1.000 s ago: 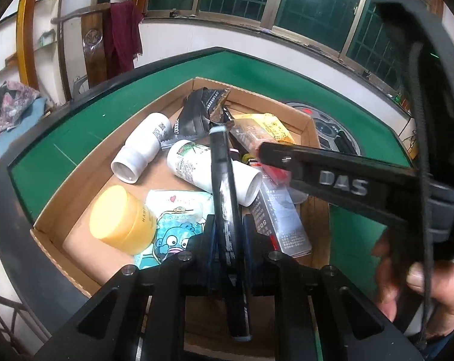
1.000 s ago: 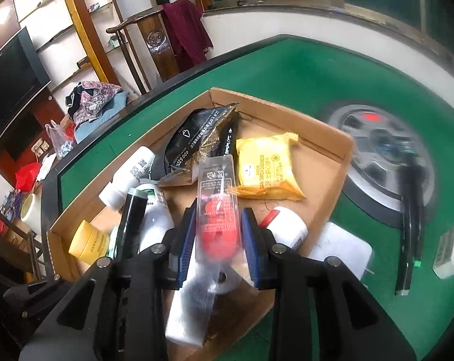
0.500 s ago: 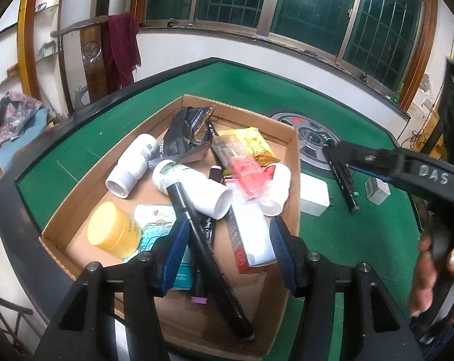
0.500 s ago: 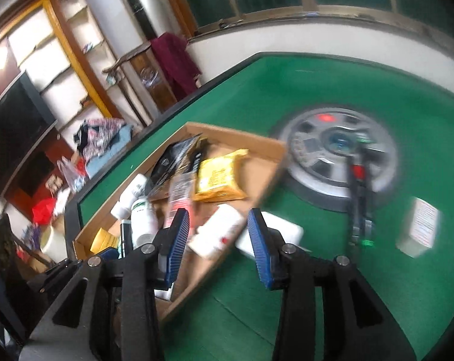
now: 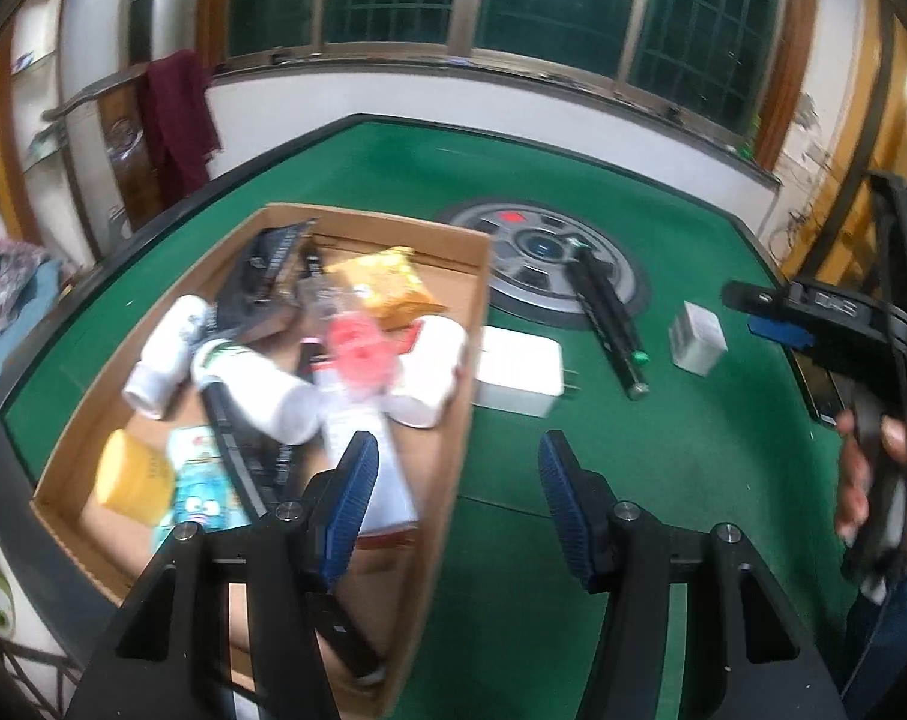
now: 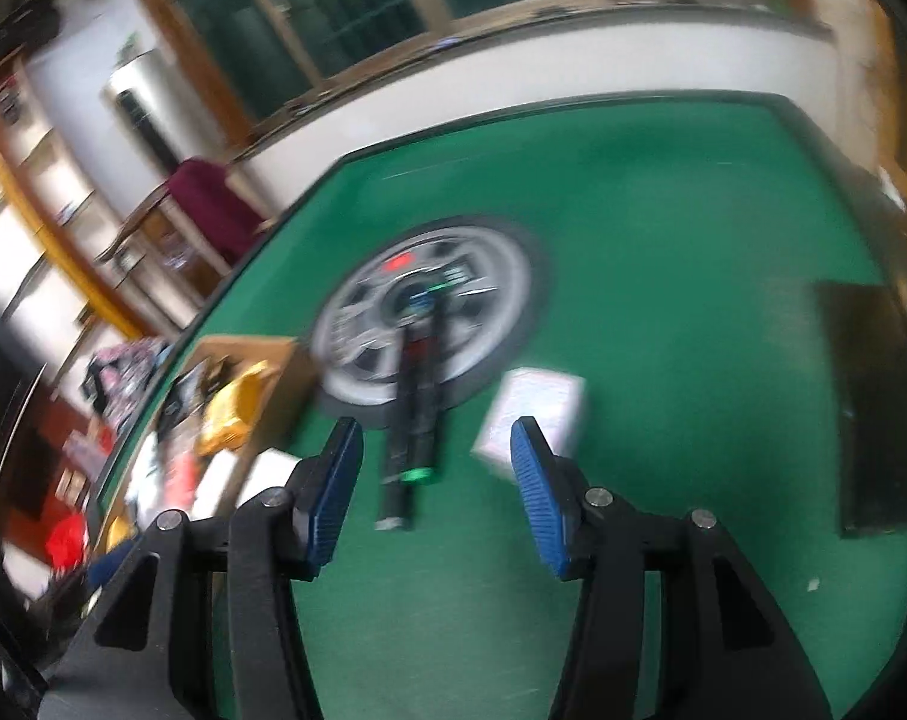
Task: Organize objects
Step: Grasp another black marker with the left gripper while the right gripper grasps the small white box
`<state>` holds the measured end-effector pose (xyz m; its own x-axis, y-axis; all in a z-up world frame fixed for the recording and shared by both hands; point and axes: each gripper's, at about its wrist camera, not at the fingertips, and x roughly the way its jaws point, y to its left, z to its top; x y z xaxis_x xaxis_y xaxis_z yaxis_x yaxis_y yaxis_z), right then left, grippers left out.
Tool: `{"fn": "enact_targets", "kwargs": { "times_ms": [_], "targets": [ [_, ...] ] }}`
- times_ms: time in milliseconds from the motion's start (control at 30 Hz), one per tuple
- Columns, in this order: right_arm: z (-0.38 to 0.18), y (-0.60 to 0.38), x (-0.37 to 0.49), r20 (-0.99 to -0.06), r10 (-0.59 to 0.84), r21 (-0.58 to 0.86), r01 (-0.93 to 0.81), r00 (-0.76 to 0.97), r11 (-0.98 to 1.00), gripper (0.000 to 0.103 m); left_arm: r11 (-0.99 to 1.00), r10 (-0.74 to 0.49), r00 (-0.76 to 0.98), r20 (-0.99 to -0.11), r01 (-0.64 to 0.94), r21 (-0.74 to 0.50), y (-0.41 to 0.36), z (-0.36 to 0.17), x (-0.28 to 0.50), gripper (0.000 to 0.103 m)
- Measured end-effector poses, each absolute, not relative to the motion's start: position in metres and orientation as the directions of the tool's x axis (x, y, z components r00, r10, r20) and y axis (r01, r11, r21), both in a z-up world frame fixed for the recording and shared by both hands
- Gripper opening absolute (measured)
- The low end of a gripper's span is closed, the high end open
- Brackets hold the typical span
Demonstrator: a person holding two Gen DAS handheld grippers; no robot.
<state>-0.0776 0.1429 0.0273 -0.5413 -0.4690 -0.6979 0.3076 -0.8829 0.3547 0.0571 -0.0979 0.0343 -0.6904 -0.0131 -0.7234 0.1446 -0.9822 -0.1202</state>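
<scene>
Many bottles, packets and pens in the cardboard box (image 5: pixel 447 420).

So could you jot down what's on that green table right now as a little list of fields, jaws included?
surface: green table
container: cardboard box, full of bottles and packets
beside the box: white charger, on the felt
on the round centre panel: black pens, lying partly across it
further right: small white box
left gripper: jaws open, nothing between them, over the box edge
right gripper: jaws just been opening, empty, pointing at the pens
image quality: right view blurred
</scene>
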Motion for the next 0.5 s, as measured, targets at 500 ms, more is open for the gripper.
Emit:
{"fn": "enact_targets", "kwargs": {
  "times_ms": [500],
  "targets": [
    [-0.010, 0.102, -0.110, -0.798, -0.325, 0.179, 0.315, -0.508, -0.932, 0.031, -0.997, 0.026, -0.678, -0.734, 0.034, -0.066, -0.079, 0.035, 0.043, 0.050]
  ]
}}
